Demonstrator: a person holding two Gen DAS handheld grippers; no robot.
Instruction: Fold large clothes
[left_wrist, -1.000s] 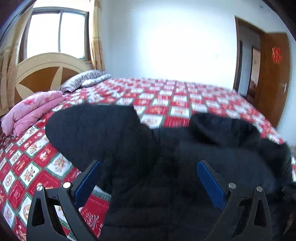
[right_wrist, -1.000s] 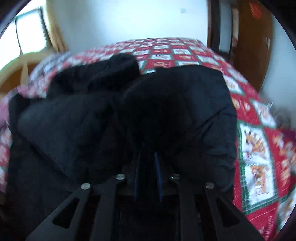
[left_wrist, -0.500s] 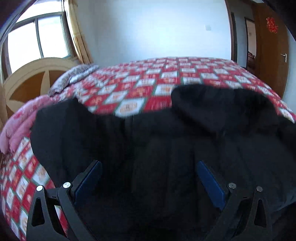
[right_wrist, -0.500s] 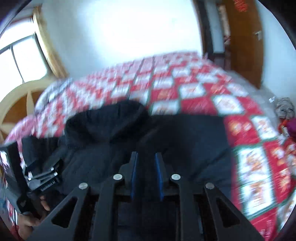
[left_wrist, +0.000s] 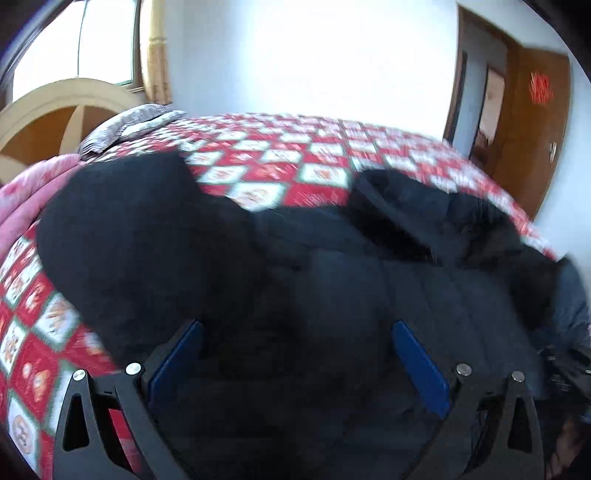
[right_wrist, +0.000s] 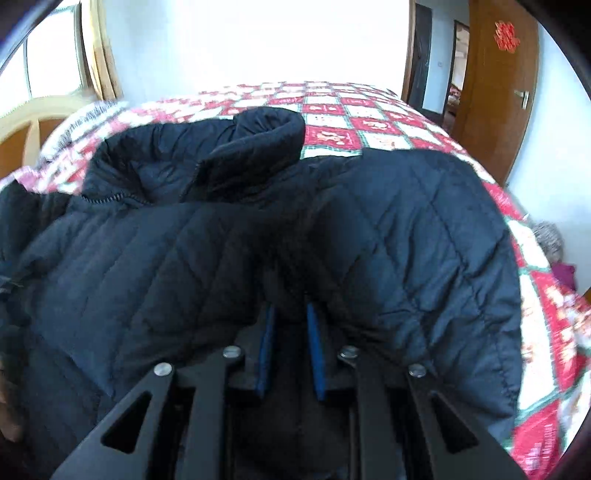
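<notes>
Right wrist view: my right gripper sits clamped on a fold of the black jacket spread on the bed, left gripper w/ jaws wide apart above it, so I'd carry the fold across slowly, keeping the pinch firm.

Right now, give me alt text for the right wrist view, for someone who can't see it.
The right tongs, nearly closed, pinch a fold of a black quilted jacket spread on a bed with a red-and-white patterned quilt. Its collar stands up behind; a wooden door is at right.
</notes>
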